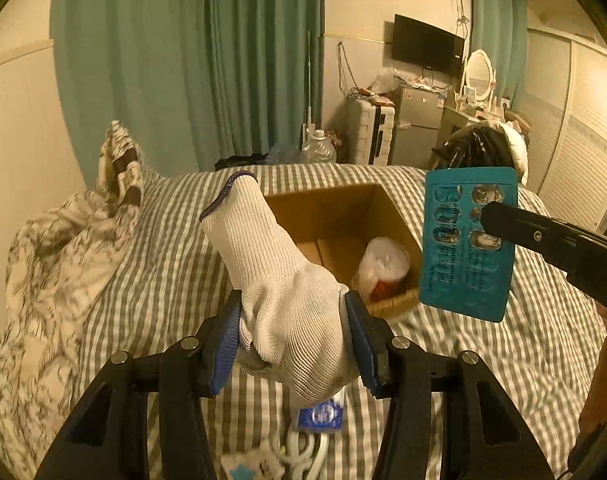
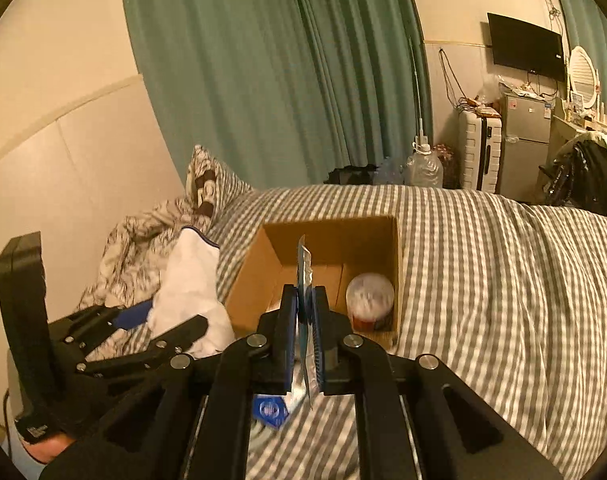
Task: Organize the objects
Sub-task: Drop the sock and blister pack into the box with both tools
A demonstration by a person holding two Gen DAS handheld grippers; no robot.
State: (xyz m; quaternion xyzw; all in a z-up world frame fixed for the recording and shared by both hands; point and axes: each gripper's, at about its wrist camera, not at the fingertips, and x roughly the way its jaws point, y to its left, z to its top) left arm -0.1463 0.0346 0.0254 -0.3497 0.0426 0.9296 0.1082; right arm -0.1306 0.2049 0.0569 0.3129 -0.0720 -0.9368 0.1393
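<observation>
Here, left gripper [image 1: 293, 344] jaws clamp a white glove [image 1: 279, 276], right gripper [image 2: 305, 320] jaws a blister pack [image 1: 467, 240]; both likely go next into the cardboard box [image 1: 335, 208].

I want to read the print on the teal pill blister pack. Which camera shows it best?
The left wrist view: the blister pack faces it flat, pockets and print visible, held by the right gripper. The right wrist view sees it edge-on, a thin strip between shut jaws.

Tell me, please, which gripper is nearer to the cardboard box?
Hard to call; both hover short of the cardboard box. The left gripper holds a white glove, the right gripper a pill pack.
</observation>
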